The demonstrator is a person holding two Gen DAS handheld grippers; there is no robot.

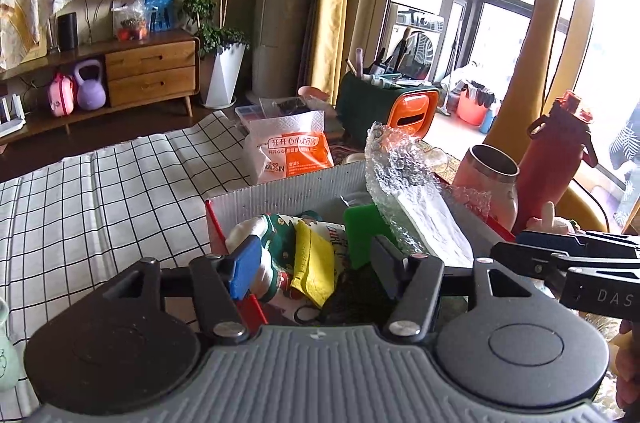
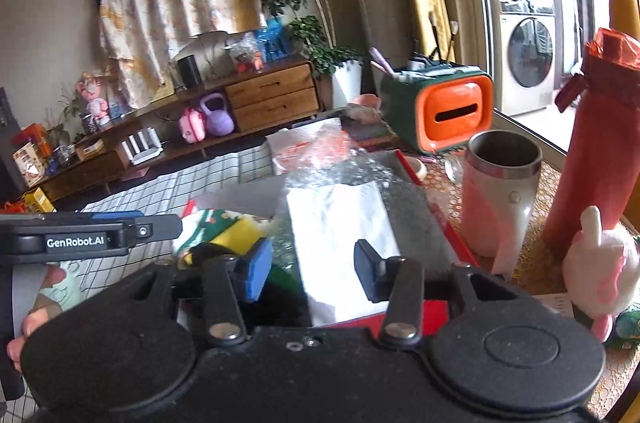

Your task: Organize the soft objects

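Note:
A grey box with red edges (image 1: 280, 189) holds soft things: a green Christmas sock (image 1: 276, 247), a yellow cloth (image 1: 316, 269), a green sponge (image 1: 362, 233) and a bubble-wrap mailer (image 1: 408, 191). My left gripper (image 1: 316, 269) hangs open over the box, fingers either side of the sock and cloth. My right gripper (image 2: 316, 273) is open above the mailer's white face (image 2: 340, 243), touching nothing. A pink and white plush toy (image 2: 600, 275) lies on the table at the right of the box. The right gripper also shows in the left wrist view (image 1: 568, 247).
A pink steel tumbler (image 2: 500, 199) and a red bottle (image 2: 596, 159) stand right of the box. An orange and green tissue caddy (image 2: 440, 107) sits behind. An orange and white bag (image 1: 290, 149) lies on the checked cloth (image 1: 100, 207).

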